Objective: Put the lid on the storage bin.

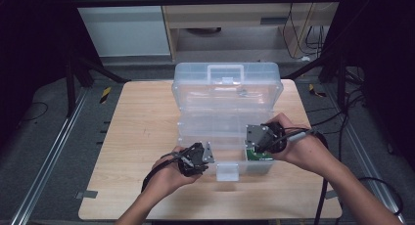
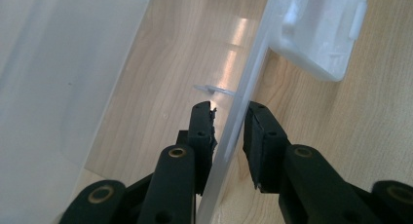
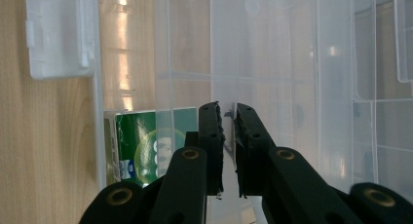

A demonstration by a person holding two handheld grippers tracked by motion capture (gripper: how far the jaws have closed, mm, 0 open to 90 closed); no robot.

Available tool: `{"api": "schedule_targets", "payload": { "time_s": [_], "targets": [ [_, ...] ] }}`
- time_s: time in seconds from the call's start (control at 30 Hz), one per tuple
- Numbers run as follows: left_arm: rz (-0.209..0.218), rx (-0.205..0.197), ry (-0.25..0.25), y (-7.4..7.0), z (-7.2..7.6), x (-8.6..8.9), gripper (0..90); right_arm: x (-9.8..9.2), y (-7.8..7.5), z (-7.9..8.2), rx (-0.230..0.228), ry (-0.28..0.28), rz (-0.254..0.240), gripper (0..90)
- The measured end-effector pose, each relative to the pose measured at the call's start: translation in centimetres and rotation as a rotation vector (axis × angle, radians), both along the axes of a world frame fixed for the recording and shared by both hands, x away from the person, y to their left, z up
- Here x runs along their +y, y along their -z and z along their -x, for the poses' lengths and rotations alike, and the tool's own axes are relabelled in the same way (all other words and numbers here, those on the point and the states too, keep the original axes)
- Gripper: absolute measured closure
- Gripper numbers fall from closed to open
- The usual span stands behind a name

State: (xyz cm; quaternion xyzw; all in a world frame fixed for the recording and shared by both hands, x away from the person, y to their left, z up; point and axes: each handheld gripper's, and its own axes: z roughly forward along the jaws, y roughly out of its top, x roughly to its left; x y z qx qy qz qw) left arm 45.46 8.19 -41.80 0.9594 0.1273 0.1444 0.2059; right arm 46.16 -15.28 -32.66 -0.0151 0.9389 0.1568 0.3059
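Note:
A clear plastic storage box (image 1: 215, 132) lies open on the wooden table (image 1: 139, 132), its lid (image 1: 227, 90) standing up at the back. My left gripper (image 1: 204, 155) (image 2: 229, 107) is open and straddles the box's front wall (image 2: 243, 87), pads close on either side. My right gripper (image 1: 257, 146) (image 3: 226, 107) reaches into the front right part of the box, shut on a thin clear partition (image 3: 225, 63). A green packet (image 3: 141, 146) (image 1: 258, 156) lies in the compartment beside it.
The box's white latch (image 1: 227, 171) (image 2: 321, 29) (image 3: 58, 34) hangs over the front edge onto the table. Dark floor, metal rails and cables surround the table. A pale cabinet stands behind it.

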Motion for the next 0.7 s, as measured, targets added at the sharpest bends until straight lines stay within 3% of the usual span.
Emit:
{"api": "schedule_targets", "payload": {
  "time_s": [0.07,0.17,0.2,0.4,0.53,0.6,0.7],
  "targets": [
    [-0.009,-0.012,0.020,0.0,-0.1,0.0,73.4,0.0,0.0,0.0,-0.001,-0.001,0.001,82.7],
    [0.005,-0.005,-0.006,0.1,0.1,0.0,73.3,0.0,0.0,0.0,0.000,-0.001,0.004,82.6],
    [-0.014,-0.028,0.038,-0.1,-0.2,0.0,73.2,0.0,0.0,0.0,0.002,0.001,0.005,82.6],
    [0.003,-0.032,0.037,-0.2,-0.1,0.2,71.0,0.0,0.0,0.0,0.004,-0.002,0.004,82.5],
    [0.047,-0.052,0.025,-1.0,0.3,0.6,66.6,-0.1,0.0,0.0,0.004,-0.003,0.004,82.4],
    [0.108,-0.034,0.026,-1.8,0.6,0.9,66.9,-0.2,0.0,0.0,0.010,0.001,0.001,82.4],
    [0.163,-0.040,0.028,-3.1,1.1,1.4,66.2,-0.2,0.0,0.0,0.007,-0.005,-0.002,82.3]
  ]
}}
